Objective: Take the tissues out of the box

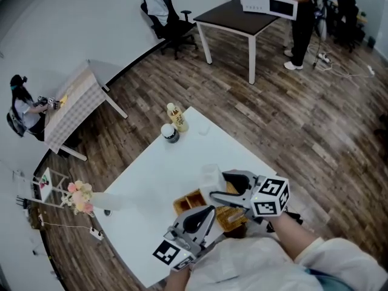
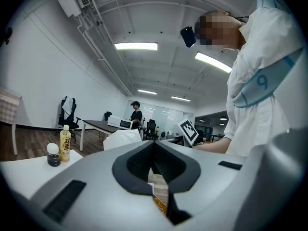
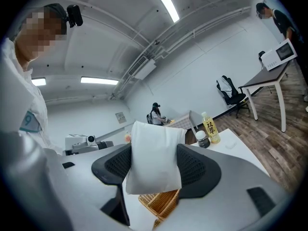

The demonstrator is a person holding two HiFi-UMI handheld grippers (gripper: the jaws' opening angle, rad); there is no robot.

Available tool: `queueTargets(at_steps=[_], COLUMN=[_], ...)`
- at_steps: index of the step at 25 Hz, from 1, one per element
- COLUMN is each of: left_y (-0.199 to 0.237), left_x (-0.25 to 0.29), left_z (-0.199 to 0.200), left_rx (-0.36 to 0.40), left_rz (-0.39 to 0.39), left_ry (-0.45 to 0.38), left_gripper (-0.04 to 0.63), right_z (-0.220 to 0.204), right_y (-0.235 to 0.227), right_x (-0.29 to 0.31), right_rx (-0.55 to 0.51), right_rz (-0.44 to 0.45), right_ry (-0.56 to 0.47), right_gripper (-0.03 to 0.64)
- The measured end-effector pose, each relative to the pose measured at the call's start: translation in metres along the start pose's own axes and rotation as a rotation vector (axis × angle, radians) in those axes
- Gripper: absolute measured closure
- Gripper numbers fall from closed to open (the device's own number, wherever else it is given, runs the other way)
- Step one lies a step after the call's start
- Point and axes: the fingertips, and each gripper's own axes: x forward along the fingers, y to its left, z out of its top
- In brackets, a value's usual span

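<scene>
My right gripper (image 1: 217, 185) is shut on a white tissue pack (image 1: 211, 174) and holds it just above the wicker box (image 1: 182, 204) at the near side of the white table (image 1: 151, 180). In the right gripper view the pack (image 3: 153, 153) fills the gap between both dark pads, with the wicker box (image 3: 161, 201) below it. My left gripper (image 1: 209, 210) hovers over the box's near side, its jaws shut and holding nothing. The left gripper view looks along the closed jaws (image 2: 154, 150) to a sliver of wicker (image 2: 159, 186), with the white pack (image 2: 122, 138) beyond.
A yellow drink bottle (image 1: 176, 117) and a dark jar (image 1: 170, 133) stand at the table's far corner. A vase of pink flowers (image 1: 80, 197) sits off the left edge. A checked-cloth table (image 1: 73, 105), a dark table (image 1: 242, 17) and a standing person (image 1: 301, 23) are farther off.
</scene>
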Motion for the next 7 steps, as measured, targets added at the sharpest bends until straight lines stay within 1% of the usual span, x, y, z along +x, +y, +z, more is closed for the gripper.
queueTargets(at_steps=[7], left_y=[0.0011], left_x=[0.0051], left_z=[0.0024], left_rx=[-0.002], left_rz=[0.000], left_ry=[-0.002], left_gripper=[0.594], right_z=[0.0008], right_y=[-0.0045], right_x=[0.0001], right_rx=[0.001], right_rz=[-0.005], right_ry=[-0.001], right_gripper=[0.318])
